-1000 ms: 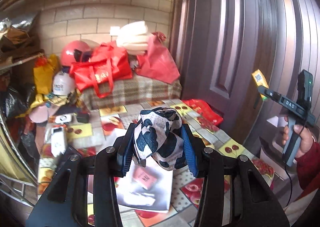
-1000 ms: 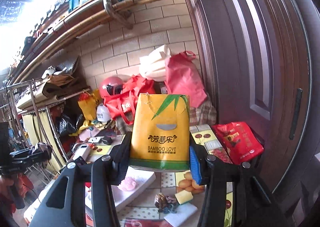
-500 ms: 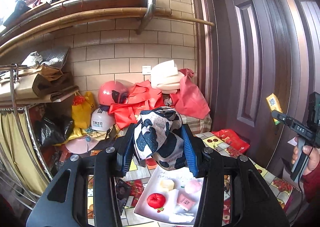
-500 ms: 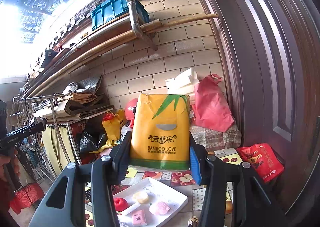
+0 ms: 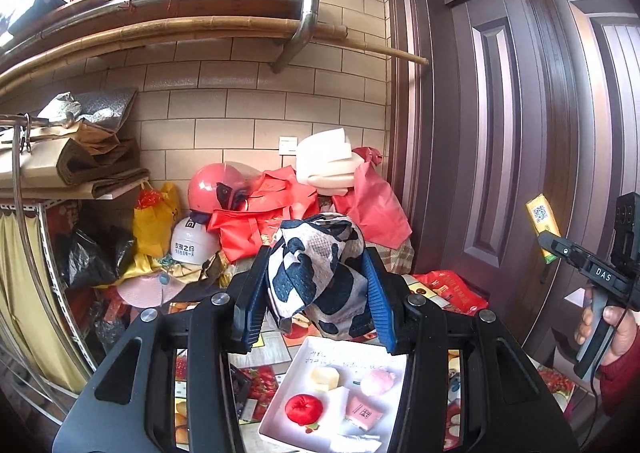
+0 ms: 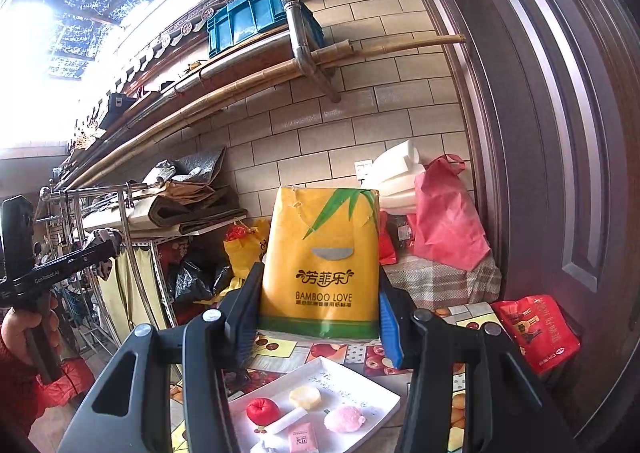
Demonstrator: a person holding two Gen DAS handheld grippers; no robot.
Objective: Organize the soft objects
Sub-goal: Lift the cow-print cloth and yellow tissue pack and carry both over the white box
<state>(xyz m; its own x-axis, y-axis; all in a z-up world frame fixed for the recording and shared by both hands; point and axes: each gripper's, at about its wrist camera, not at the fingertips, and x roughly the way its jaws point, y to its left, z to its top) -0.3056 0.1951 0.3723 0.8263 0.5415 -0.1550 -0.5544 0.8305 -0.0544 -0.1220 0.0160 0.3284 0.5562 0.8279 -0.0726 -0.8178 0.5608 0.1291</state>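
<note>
The left gripper (image 5: 318, 289) is squeezed onto a black and white spotted cloth (image 5: 320, 277), with its 2 blue pads (image 5: 378, 301) pressing the cloth from both sides. The cloth is bunched into a soft lump. It is held up in the air above the table (image 5: 276, 341), over the far edge of a white tray (image 5: 276, 409), and 1 loose corner hangs down. The lump is too crumpled to have a clear long side. The right gripper (image 6: 318, 317) is closed on a yellow tissue pack (image 6: 320, 265) that says BAMBOO LOVE. The pack stands upright, with its long side going up and down, and its green bottom edge sits low between the fingers. Its printed face looks back at the camera. It is also up in the air, above the far edge of the tray. On the tray lie a red soft ball (image 5: 303, 408), a pale yellow block (image 5: 325, 378), a pink fluffy ball (image 5: 378, 380) and a small pink packet (image 5: 362, 412). A white roll (image 6: 286, 422) lies there too. A red bag (image 6: 536, 333) rests near the table's right edge, by the brown door (image 6: 560, 133). At the table's far edge, against the brick wall, are a pink helmet (image 5: 218, 189) and more red bags (image 5: 260, 229).
</note>
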